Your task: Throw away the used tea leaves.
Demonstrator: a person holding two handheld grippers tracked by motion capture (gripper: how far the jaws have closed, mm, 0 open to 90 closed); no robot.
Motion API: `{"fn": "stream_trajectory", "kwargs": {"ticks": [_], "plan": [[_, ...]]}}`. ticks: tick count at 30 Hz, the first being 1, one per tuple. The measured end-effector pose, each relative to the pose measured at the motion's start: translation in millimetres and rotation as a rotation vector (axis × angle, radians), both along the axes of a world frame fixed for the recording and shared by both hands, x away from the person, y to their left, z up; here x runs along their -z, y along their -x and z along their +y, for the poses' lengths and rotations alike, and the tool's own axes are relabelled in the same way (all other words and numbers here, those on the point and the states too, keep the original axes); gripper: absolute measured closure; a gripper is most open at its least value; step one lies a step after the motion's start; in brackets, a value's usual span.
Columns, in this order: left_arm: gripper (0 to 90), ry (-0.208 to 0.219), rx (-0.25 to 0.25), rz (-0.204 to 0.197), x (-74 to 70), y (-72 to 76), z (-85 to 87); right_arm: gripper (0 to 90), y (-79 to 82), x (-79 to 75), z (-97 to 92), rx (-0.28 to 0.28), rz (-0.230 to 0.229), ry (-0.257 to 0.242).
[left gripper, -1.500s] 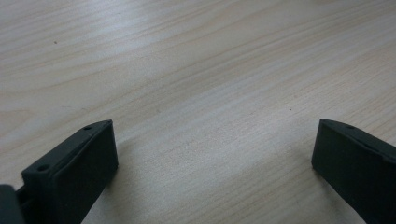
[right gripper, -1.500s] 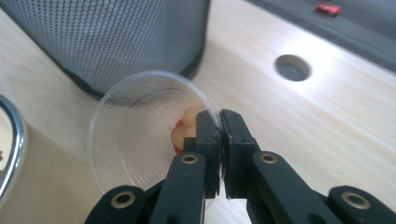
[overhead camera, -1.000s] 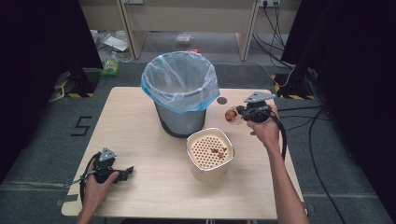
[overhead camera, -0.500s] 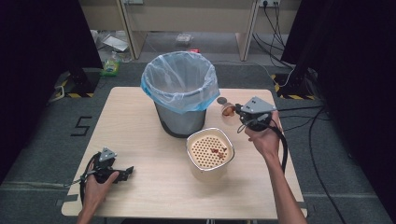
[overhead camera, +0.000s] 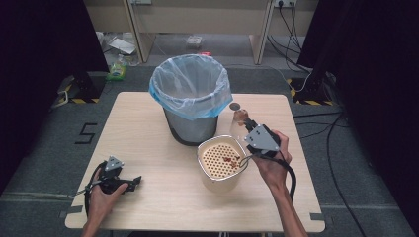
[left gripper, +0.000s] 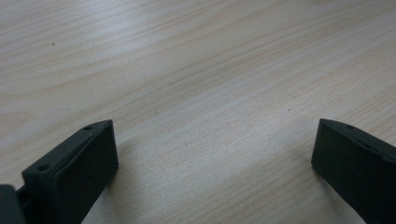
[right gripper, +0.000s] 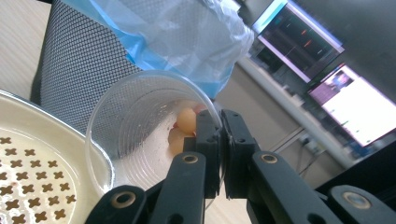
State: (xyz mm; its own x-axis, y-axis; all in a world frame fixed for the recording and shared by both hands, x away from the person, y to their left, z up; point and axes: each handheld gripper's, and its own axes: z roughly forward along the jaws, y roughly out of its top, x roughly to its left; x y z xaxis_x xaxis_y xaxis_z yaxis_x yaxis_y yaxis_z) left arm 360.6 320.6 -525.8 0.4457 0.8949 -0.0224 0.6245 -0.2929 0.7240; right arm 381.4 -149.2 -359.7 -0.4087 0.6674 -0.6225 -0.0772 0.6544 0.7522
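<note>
We tip a clear cup (right gripper: 140, 135) beside the bin (overhead camera: 190, 94).
Our right gripper (right gripper: 220, 140) has its jaws clenched on the cup's rim above the strainer bowl (overhead camera: 220, 163); our left gripper (left gripper: 210, 154) rests released on the counter (overhead camera: 148, 128).

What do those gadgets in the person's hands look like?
Each hand-held gripper, left and right, is black with a grey three-cornered plate on top and a black cable trailing off. The jaws are black blocks on arms with brass-coloured pivot rivets. The forearms are bare, with no sleeves.

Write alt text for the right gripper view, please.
The right gripper pinches the rim of a clear plastic cup, tipped on its side with orange-brown bits inside. A perforated cream strainer lies below, a mesh bin with a blue bag behind.
</note>
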Motion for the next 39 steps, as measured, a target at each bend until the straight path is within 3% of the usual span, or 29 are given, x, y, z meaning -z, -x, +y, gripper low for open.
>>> {"fn": "stream_trajectory", "kwargs": {"ticks": [2, 8, 10, 11, 13, 16, 18, 22, 24, 25, 27, 28, 31, 33, 34, 35, 39], "plan": [[0.0, 0.000, 0.000, 0.000, 0.0, 0.0, 0.0, 87.0, 3.8, 5.1, 5.8, 0.001, -0.041, 0.029], [0.0, 0.000, 0.000, 0.000, 0.0, 0.0, 0.0, 87.0, 12.6, 12.0, 12.7, 0.010, -0.118, 0.042], [0.0, -0.004, 0.001, -0.004, -0.1, 0.3, -0.2, 87.1, 26.6, 12.7, 18.4, 0.027, -0.190, 0.088], [0.0, -0.004, 0.001, -0.004, -0.1, 0.3, -0.2, 87.2, 33.2, 13.1, 21.9, 0.043, -0.243, 0.139], [0.0, -0.003, 0.000, -0.004, 0.0, 0.4, -0.3, 87.3, 40.8, 15.7, 27.4, 0.057, -0.301, 0.186], [0.0, -0.005, -0.002, -0.006, 0.0, 0.8, -0.4, 87.3, 40.8, 22.8, 31.9, 0.059, -0.330, 0.250], [0.0, -0.003, -0.004, -0.006, 0.0, 1.1, -0.4, 87.3, 39.7, 29.5, 33.7, 0.061, -0.340, 0.262], [0.0, -0.002, -0.003, -0.004, 0.0, 0.8, -0.1, 87.3, 48.4, 29.0, 44.0, 0.049, -0.434, 0.326], [0.0, -0.002, -0.003, -0.003, 0.0, 0.9, -0.2, 87.4, 49.6, 28.4, 45.4, 0.048, -0.440, 0.335], [0.0, -0.003, -0.003, -0.005, 0.0, 1.0, -0.3, 87.4, 57.4, 25.0, 51.5, 0.028, -0.466, 0.353], [0.0, -0.004, -0.004, -0.007, 0.0, 1.2, -0.4, 87.4, 58.6, 24.4, 53.5, 0.028, -0.472, 0.361], [0.0, -0.003, -0.004, -0.006, 0.0, 1.1, -0.4, 87.4, 59.2, 25.8, 56.9, 0.030, -0.503, 0.386], [0.0, -0.002, -0.004, -0.005, 0.0, 1.0, -0.3, 87.4, 57.6, 28.6, 57.7, 0.036, -0.513, 0.419], [0.0, -0.003, -0.004, -0.006, 0.0, 1.1, -0.4, 87.4, 56.8, 31.5, 56.8, 0.041, -0.526, 0.409], [0.0, -0.003, -0.004, -0.006, 0.0, 1.1, -0.4, 87.5, 58.4, 32.9, 56.7, 0.033, -0.556, 0.406], [0.0, -0.002, -0.003, -0.004, 0.1, 0.9, -0.2, 87.5, 57.8, 34.0, 56.4, 0.029, -0.557, 0.424], [0.0, -0.004, -0.005, -0.007, 0.0, 1.3, -0.6, 87.5, 53.0, 36.7, 52.9, 0.041, -0.528, 0.411]]}}
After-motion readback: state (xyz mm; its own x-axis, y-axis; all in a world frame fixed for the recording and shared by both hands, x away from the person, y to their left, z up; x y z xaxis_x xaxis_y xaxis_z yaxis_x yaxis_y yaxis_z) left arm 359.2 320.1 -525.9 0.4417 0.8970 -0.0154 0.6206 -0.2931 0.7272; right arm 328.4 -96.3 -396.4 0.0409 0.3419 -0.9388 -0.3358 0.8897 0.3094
